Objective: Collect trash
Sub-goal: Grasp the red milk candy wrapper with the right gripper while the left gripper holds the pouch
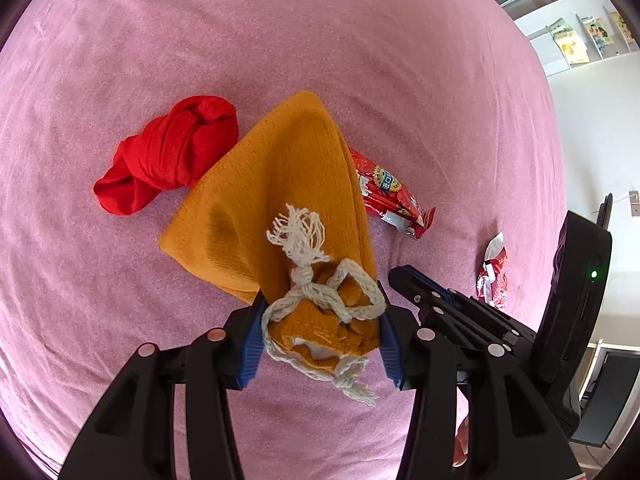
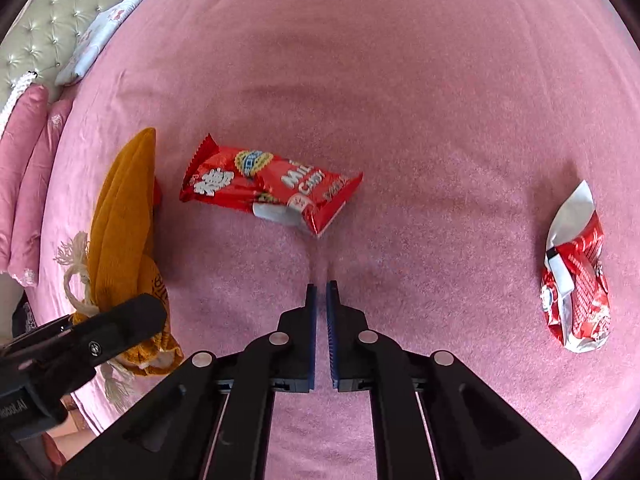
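Mustard pouch clamped on the left, empty pinched jaws on the right, over a pink bed.

Left wrist view: the left gripper [image 1: 320, 334] grasps the gathered mouth of a ribbed mustard knit drawstring bag [image 1: 276, 200] with frayed cream cord; a knotted red cloth [image 1: 168, 156] lies beside it on the fuzzy pink bedspread [image 1: 280, 40], shelves beyond.
Right wrist view: the right gripper [image 2: 321, 290] is clenched on nothing, its tips just short of a glossy red candy wrapper [image 2: 268, 188]; a crumpled red-and-silver wrapper [image 2: 576, 284] lies well apart; a tufted headboard [image 2: 60, 20] stands behind.
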Available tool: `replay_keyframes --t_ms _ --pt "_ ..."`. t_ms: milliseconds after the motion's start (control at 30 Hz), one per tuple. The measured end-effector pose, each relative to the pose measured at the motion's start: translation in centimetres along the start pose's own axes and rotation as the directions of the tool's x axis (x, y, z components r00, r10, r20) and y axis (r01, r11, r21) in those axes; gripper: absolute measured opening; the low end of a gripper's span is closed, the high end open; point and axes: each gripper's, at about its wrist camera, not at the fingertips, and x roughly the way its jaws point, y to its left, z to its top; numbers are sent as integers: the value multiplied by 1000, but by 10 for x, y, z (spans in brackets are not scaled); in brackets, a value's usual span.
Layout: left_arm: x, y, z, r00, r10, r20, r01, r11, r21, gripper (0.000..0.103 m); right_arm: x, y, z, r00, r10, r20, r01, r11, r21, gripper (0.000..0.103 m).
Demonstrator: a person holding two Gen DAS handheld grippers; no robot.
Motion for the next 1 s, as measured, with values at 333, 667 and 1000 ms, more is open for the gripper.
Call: replay_keyframes --t_ms 333,667,1000 --pt "-25 17 -10 998 -60 5 60 997 -51 48 -28 11 13 997 -8 72 18 989 -144 58" --pt "-43 35 -4 998 -55 9 55 996 -76 48 6 67 48 993 -112 24 107 830 -547 67" --pt "-52 47 0 997 -72 26 75 990 -116 48 15 103 41 964 -236 120 239 584 -776 69"
